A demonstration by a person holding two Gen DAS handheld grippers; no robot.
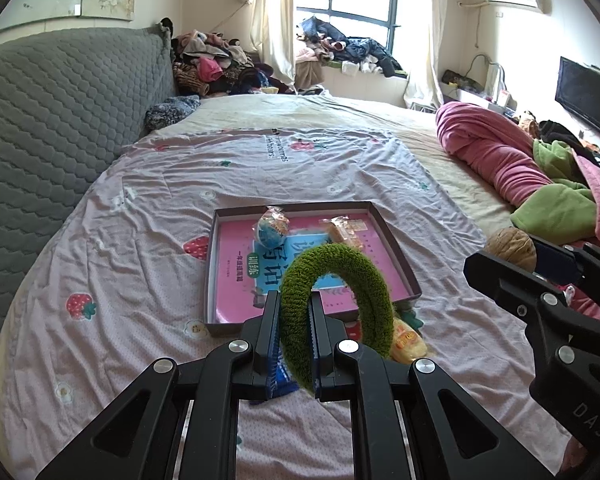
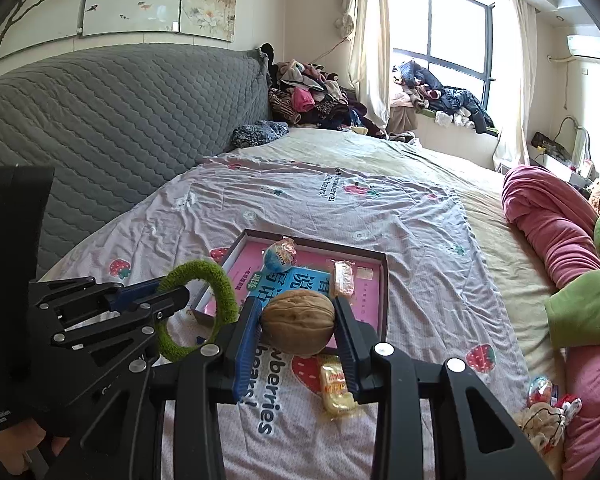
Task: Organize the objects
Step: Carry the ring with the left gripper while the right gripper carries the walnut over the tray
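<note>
Mid-carry toward the shallow box (image 1: 396, 258), judging by both loads hanging just short of its near rim.

At the left, the left gripper (image 1: 295, 322) clamped tight on a fuzzy green ring (image 1: 340, 264), pads pinching one side of the loop at about 7 o'clock, the rest arching up and over toward 3 o'clock. Plush, bristly pile; soft and likely to sag or twist once let go.

Ahead at 12 o'clock, the box: stiff dark card walls, glossy pink printed floor, already holding a crinkly wrapped sweet (image 1: 272, 230) and a wrapped cake bar (image 1: 344, 232).

At the right, the right gripper (image 2: 298, 322) closed on a walnut (image 2: 298, 326), jaws bearing on its two ends. Hard, ridged, rounded shell (apt to roll when released).

Below it, at 6 o'clock, a yellow snack packet (image 2: 336, 390) lying loose on the wrinkled strawberry-print sheet (image 2: 420, 220), outside the box.

Next, probably: forward over the rim, down low, then release onto bare floor clear of the two wrapped pieces.
</note>
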